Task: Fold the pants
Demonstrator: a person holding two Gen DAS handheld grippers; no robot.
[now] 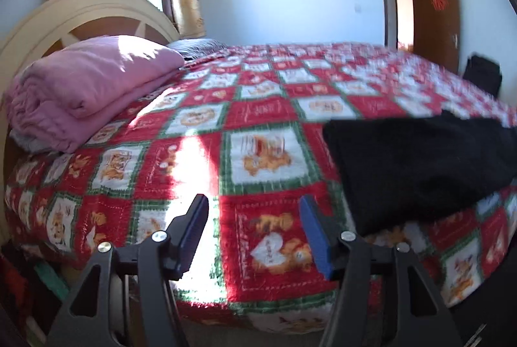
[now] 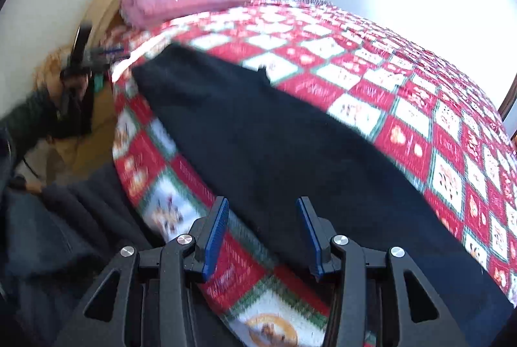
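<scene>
Black pants (image 2: pixel 274 133) lie flat along the near edge of a bed, on a red, white and green checked blanket (image 2: pixel 404 81). In the left wrist view the pants (image 1: pixel 420 162) show as a dark folded end at the right. My left gripper (image 1: pixel 253 204) is open above the blanket, left of the pants, with nothing between its blue pads. My right gripper (image 2: pixel 261 204) is open just above the pants' near edge, and its pads do not press on the cloth. The left gripper (image 2: pixel 106 52) also appears far left in the right wrist view, blurred.
A folded pink quilt (image 1: pixel 84 85) lies by the cream headboard (image 1: pixel 80 7), with a dark pillow (image 1: pixel 194 48) beside it. A window with curtains is behind the bed, and a brown door (image 1: pixel 436 7) is at the far right. A person's dark clothing (image 2: pixel 64 217) is beside the bed.
</scene>
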